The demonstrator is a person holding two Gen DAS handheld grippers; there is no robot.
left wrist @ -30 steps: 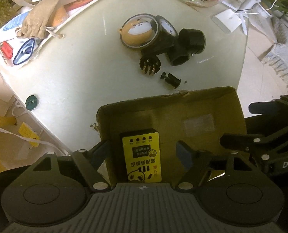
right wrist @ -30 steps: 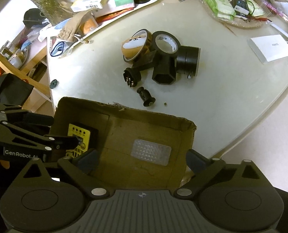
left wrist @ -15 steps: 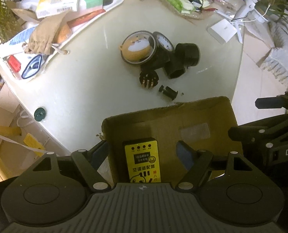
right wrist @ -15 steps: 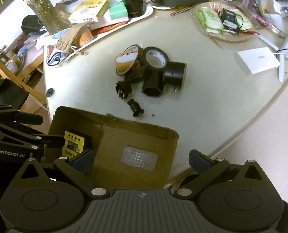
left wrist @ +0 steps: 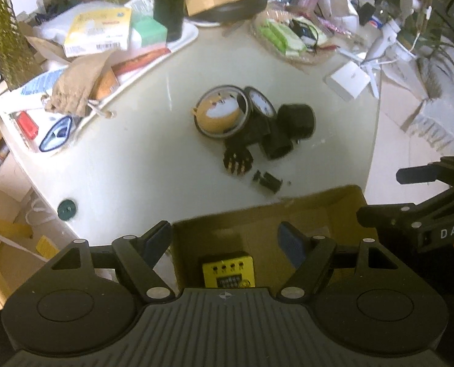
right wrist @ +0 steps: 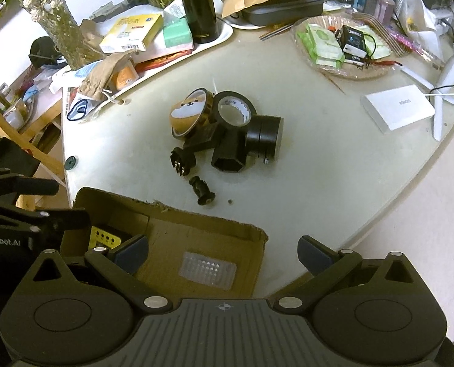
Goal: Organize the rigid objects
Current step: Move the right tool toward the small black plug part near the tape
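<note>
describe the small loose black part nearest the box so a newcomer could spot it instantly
Start at the open cardboard box at the near edge of the pale table. Just beyond its torn far wall lies the small black spool-shaped part, alone. Unlike the pronged black plug and hexagonal black socket behind it, it touches nothing.

Bare tabletop (right wrist: 318, 159) around black cluster (right wrist: 227, 134)
</note>
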